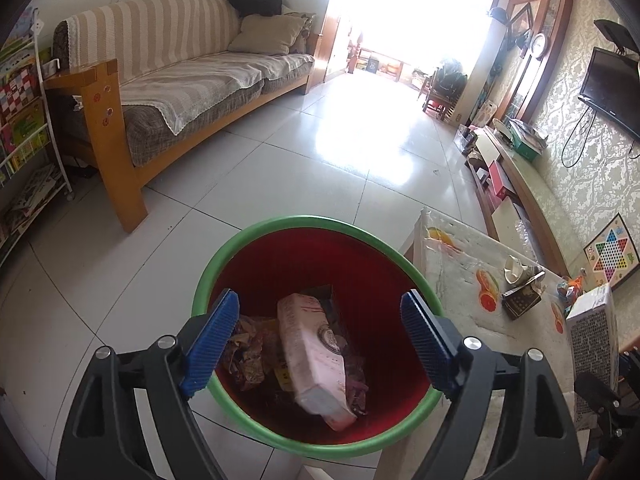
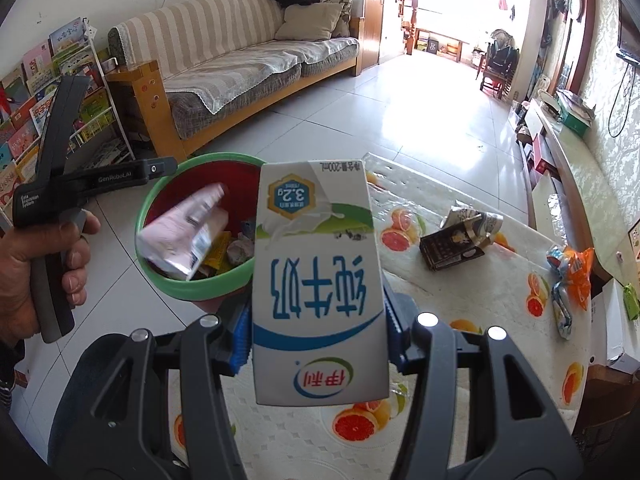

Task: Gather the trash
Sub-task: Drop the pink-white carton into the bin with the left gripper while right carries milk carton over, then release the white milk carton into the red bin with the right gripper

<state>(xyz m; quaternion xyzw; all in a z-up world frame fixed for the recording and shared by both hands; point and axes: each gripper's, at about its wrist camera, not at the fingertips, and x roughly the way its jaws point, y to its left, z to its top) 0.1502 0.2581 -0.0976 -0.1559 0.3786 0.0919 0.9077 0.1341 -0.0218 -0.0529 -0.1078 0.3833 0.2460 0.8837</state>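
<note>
Glossy boxy milk carton (image 2: 320, 280) clamped — round green-rimmed bin (image 1: 256, 236) beside.

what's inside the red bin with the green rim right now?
In the red bin with the green rim: a pink rectangular carton on crumpled wrappers and a yellow packet. The carton covers whatever lies beneath it; the bottom isn't visible.

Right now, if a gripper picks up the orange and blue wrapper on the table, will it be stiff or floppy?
Probably floppy: the wrapper lies crumpled and twisted on the table, so it may bend around the jaws. It likely weighs little, since it looks like thin, empty film. Its shiny surface suggests it could slip, though I cannot be sure.
</note>
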